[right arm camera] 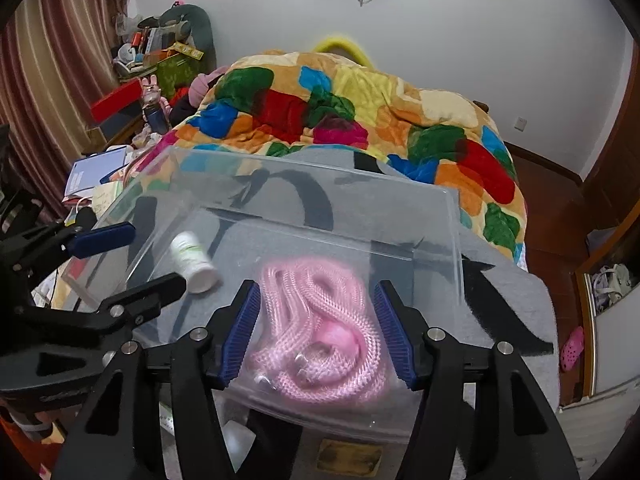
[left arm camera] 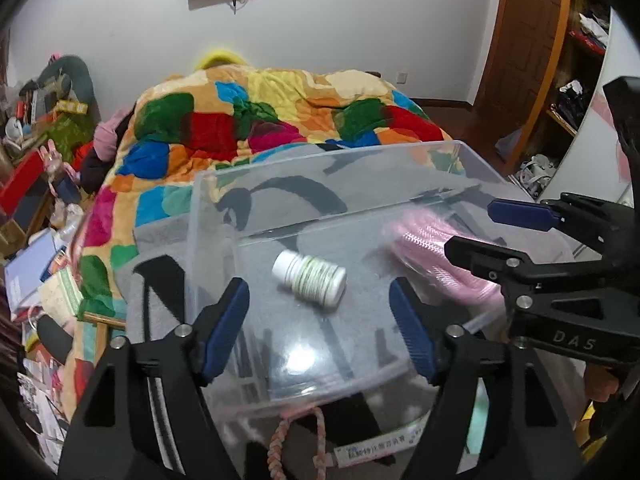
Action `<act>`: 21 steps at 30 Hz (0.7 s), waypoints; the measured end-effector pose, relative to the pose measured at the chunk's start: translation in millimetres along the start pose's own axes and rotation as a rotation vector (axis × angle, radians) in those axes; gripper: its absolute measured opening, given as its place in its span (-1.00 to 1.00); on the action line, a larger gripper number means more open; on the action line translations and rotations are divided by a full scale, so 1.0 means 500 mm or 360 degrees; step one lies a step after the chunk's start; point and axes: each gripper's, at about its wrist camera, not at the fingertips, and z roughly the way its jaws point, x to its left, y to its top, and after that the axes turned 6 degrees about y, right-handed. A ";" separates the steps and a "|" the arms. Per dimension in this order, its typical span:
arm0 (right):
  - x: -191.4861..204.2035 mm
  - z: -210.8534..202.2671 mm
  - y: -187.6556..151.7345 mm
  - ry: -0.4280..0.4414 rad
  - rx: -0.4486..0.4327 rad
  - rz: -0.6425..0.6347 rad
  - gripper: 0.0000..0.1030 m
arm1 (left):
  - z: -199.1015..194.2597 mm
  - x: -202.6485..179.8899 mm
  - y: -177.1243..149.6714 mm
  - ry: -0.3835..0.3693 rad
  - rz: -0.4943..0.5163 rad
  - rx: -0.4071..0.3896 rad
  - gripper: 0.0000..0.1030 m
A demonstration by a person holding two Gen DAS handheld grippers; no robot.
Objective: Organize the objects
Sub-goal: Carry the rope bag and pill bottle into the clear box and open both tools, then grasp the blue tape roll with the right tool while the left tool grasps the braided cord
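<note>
A clear plastic bin (left arm camera: 208,216) (right arm camera: 448,240) stands on a grey and black cloth at the foot of a bed. Inside lie a white pill bottle (left arm camera: 310,276) (right arm camera: 194,262) on its side and a coiled pink mesh hose (right arm camera: 320,328) (left arm camera: 424,248). My left gripper (left arm camera: 320,324) is open and empty, just above the bottle. My right gripper (right arm camera: 316,332) is open and empty, just above the hose; it also shows in the left wrist view (left arm camera: 480,232). The left gripper shows at the left of the right wrist view (right arm camera: 140,256).
A braided pink cord (left arm camera: 280,444) and a labelled tube (left arm camera: 372,444) lie on the grey cloth (right arm camera: 504,300) in front of the bin. A colourful patchwork quilt (left arm camera: 260,120) covers the bed behind. Cluttered books and boxes (left arm camera: 36,264) are left; a wooden wardrobe (left arm camera: 528,52) is right.
</note>
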 end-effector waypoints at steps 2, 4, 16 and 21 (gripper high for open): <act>0.005 -0.015 -0.004 0.0015 -0.0027 -0.0003 0.11 | -0.019 -0.003 -0.005 0.0022 0.0035 -0.0031 0.51; 0.012 -0.036 -0.010 0.0013 -0.0061 -0.0020 0.18 | -0.041 -0.002 -0.010 0.0035 0.0045 -0.0066 0.67; 0.051 -0.189 -0.107 -0.0002 -0.0308 -0.0101 0.54 | -0.123 0.070 -0.071 0.0024 -0.0132 -0.0136 0.92; 0.066 -0.209 -0.175 -0.0032 -0.0317 -0.0117 0.54 | -0.107 0.083 -0.118 0.0035 -0.0158 -0.0067 0.92</act>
